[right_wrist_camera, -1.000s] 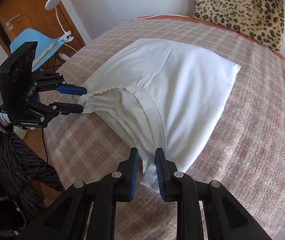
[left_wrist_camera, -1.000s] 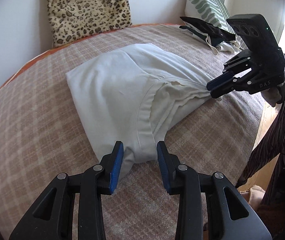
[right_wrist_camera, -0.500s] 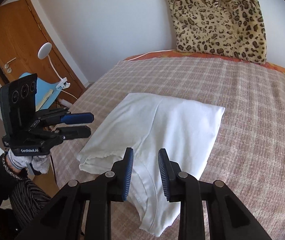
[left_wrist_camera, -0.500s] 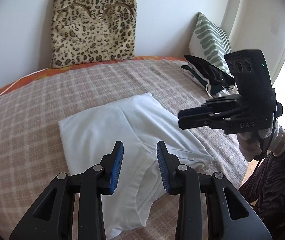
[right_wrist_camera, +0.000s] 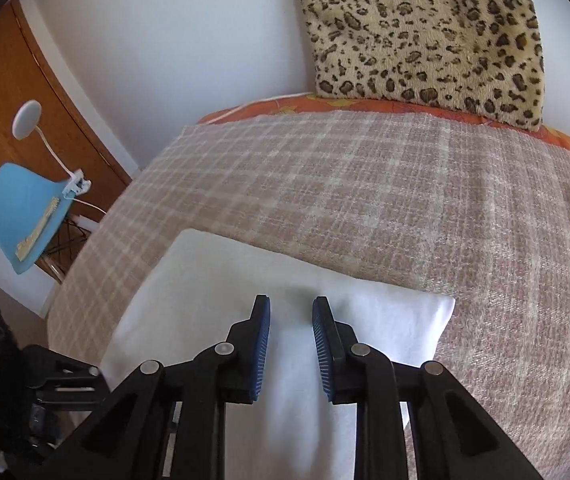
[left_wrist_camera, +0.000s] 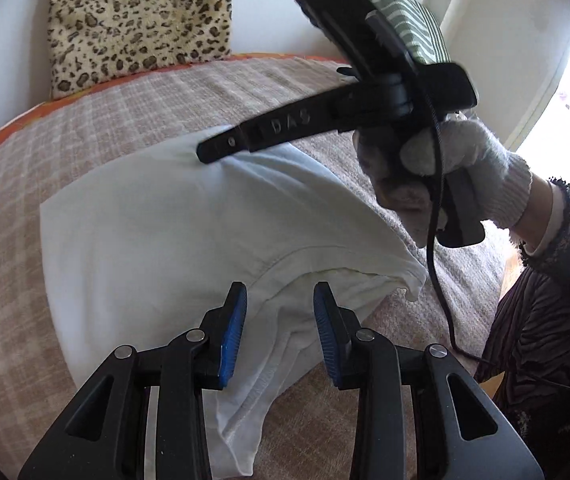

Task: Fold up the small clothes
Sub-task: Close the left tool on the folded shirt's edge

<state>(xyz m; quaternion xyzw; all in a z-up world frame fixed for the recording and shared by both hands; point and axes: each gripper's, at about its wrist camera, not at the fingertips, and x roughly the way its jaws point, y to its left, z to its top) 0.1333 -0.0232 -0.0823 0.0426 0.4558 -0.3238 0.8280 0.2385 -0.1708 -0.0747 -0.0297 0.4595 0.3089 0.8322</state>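
Observation:
A white folded garment (left_wrist_camera: 145, 240) lies on the checked bedcover (left_wrist_camera: 13, 208). My left gripper (left_wrist_camera: 279, 320) hovers open just above its near seamed edge, with nothing between the pads. A gloved hand (left_wrist_camera: 477, 168) holds my right gripper (left_wrist_camera: 209, 154), which reaches across the garment with its tips down on the far part. In the right wrist view the right gripper (right_wrist_camera: 291, 320) stands over the garment (right_wrist_camera: 397, 328) near its far edge. Its jaws are closing, a gap still shows between the pads, and no cloth is pinched. The left gripper (right_wrist_camera: 45, 380) shows at lower left.
A leopard-print cushion (right_wrist_camera: 425, 32) leans on the wall at the bed's head. A green striped pillow (left_wrist_camera: 413, 20) lies at the far right. Left of the bed stand a blue chair (right_wrist_camera: 21, 216) and a wooden door (right_wrist_camera: 5, 80). The person's dark striped clothing (left_wrist_camera: 533, 340) is by the right bed edge.
A second ago each gripper held one end of the garment; both have let go. The right gripper has swung across over the garment's far part, and the left has drawn closer above the near edge.

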